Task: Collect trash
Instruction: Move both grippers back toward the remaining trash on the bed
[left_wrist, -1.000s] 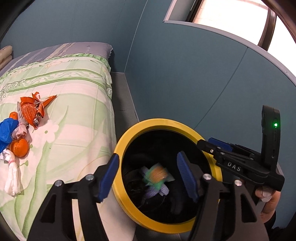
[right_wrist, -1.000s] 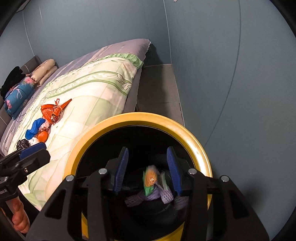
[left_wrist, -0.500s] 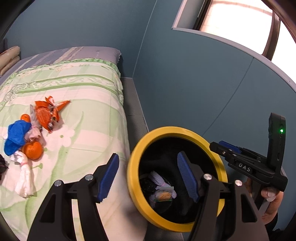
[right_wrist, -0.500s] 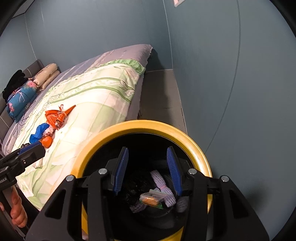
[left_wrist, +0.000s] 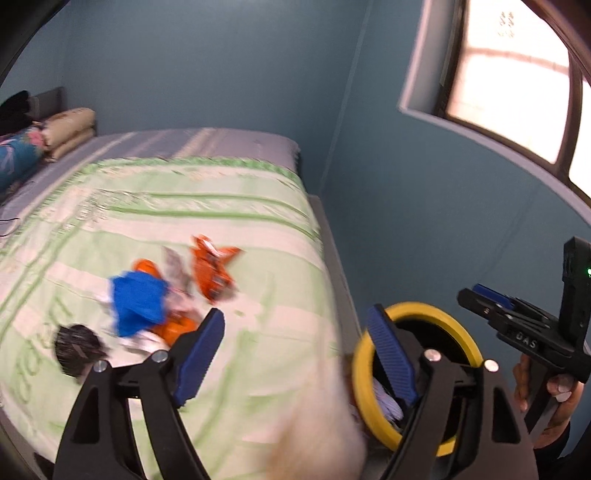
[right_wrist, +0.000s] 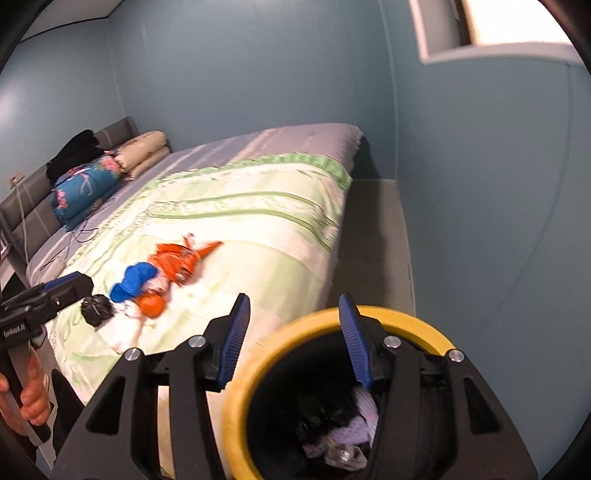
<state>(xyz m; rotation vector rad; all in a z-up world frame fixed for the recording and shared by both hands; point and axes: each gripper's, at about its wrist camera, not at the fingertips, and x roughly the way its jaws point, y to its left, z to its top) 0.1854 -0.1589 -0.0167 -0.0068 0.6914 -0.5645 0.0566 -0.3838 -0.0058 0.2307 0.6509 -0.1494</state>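
Trash heaped mid-bed: crumpled orange foil wrapper (right_wrist: 181, 260), blue plastic scrap (right_wrist: 133, 280), black wad (right_wrist: 96, 311). Round yellow-rimmed black bin (right_wrist: 373, 317) parked near right, beside mattress, for short drops. Left gripper (left_wrist: 295, 354) and right gripper (right_wrist: 293, 339) empty, jaws just widening, likely readying next pick.

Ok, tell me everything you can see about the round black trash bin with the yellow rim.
The round black trash bin with the yellow rim stands on the grey floor beside the bed with the green and white bedspread, close to the blue wall. Its thick rim looks like smooth plastic; the inside is dark. It is upright and open, with no lid in view. Crumpled pale purple and white scraps lie at the bottom. Neither gripper touches it.
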